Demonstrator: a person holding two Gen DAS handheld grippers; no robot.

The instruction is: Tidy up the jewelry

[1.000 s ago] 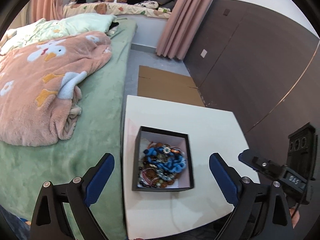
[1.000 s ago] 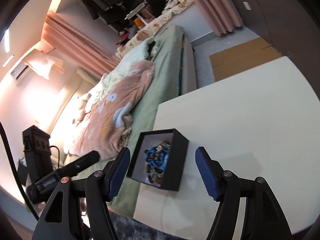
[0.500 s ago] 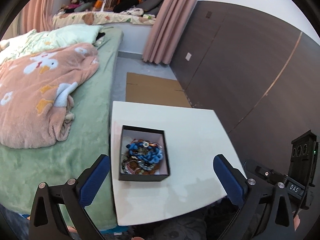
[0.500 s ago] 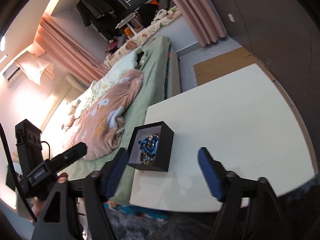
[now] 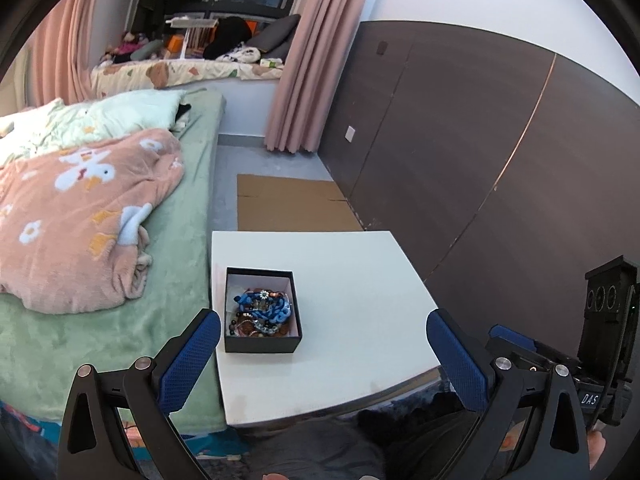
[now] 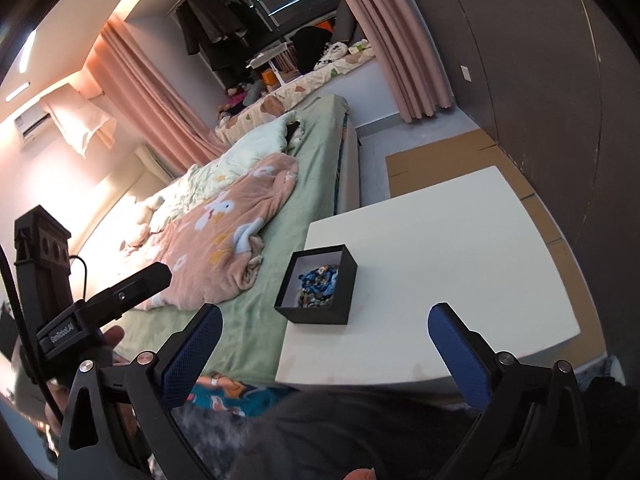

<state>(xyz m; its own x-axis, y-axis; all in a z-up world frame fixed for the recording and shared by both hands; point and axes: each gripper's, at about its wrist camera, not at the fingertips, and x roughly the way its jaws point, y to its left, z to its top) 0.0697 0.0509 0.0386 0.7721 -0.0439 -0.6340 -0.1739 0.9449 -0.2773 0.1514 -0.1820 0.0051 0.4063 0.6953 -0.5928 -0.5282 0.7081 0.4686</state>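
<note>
A black open box (image 5: 262, 309) stands near the left edge of a white table (image 5: 360, 300). It holds a heap of jewelry (image 5: 262, 312) with a blue chain on top. It also shows in the right wrist view (image 6: 318, 289), with the jewelry (image 6: 318, 282) inside. My left gripper (image 5: 322, 350) is open and empty, held back above the table's near edge. My right gripper (image 6: 324, 344) is open and empty, also held back from the table. Each gripper shows at the edge of the other's view.
A bed with a green sheet (image 5: 100, 320) and a pink blanket (image 5: 80, 216) lies against the table's left side. A dark panelled wall (image 5: 480, 152) runs along the right. Flat cardboard (image 5: 288, 204) lies on the floor beyond the table.
Both grippers have pulled back and up from the box. The table and box look smaller and farther. The jaws have stayed open and empty.
</note>
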